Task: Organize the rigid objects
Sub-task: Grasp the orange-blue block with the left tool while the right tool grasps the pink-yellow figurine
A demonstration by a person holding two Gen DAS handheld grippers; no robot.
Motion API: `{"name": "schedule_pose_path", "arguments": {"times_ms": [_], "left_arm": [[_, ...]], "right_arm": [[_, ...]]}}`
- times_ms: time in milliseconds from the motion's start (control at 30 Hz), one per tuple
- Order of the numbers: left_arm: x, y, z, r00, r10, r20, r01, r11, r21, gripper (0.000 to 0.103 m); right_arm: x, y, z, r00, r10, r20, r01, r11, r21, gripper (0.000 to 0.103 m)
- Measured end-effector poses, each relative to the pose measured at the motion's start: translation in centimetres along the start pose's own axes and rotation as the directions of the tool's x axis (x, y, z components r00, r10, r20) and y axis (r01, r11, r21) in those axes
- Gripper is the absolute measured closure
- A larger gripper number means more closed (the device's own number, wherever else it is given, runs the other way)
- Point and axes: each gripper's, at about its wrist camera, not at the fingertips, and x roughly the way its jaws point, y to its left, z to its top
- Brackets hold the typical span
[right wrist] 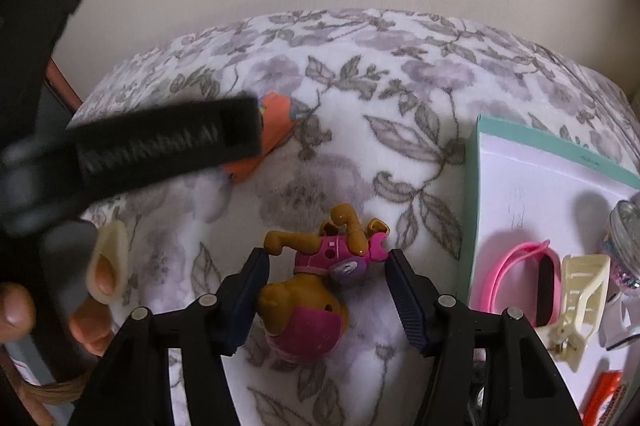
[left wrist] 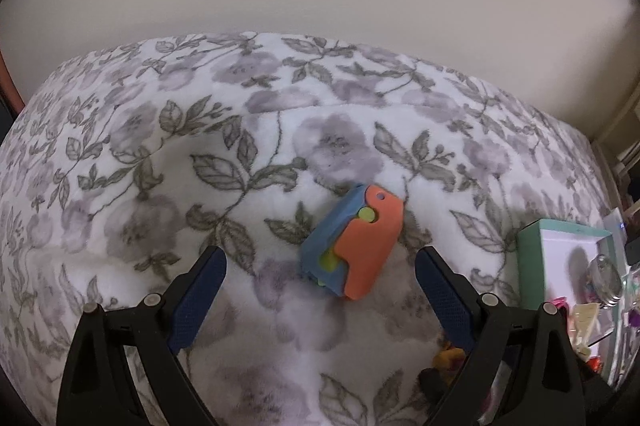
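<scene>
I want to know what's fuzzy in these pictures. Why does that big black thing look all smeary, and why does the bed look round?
In the right wrist view, the left gripper's black body crosses close to the lens, so it smears, while the toy dog stays fairly sharp. In both views, the fisheye lens bends the flowery blanket into a dome with dark corners. In the left wrist view, the orange and blue toy looks slightly soft.
</scene>
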Motion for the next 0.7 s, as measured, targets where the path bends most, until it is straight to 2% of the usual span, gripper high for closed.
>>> {"name": "schedule_pose_path", "arguments": {"times_ms": [533, 600, 667, 700], "left_arm": [[2.6, -2.3, 0.2, 0.996, 0.075, 0.047, -0.079, 0.991, 0.106, 0.008], [2.8, -2.7, 0.1, 0.995, 0.089, 0.044, -0.094, 0.988, 0.124, 0.018], [2.9, -2.8, 0.1, 0.997, 0.072, 0.038, -0.077, 0.988, 0.131, 0.033], [2.9, -2.8, 0.1, 0.998, 0.059, 0.033, -0.063, 0.990, 0.129, 0.035]], "right_arm": [[0.5, -0.8, 0.9, 1.000, 0.007, 0.027, -0.007, 1.000, 0.011, 0.040], [0.5, -0.8, 0.9, 1.000, 0.007, 0.027, -0.007, 1.000, 0.011, 0.040], [0.5, -0.8, 0.9, 1.000, 0.006, 0.027, -0.007, 1.000, 0.010, 0.040], [0.5, -0.8, 0.9, 1.000, 0.006, 0.027, -0.007, 1.000, 0.011, 0.040]]}}
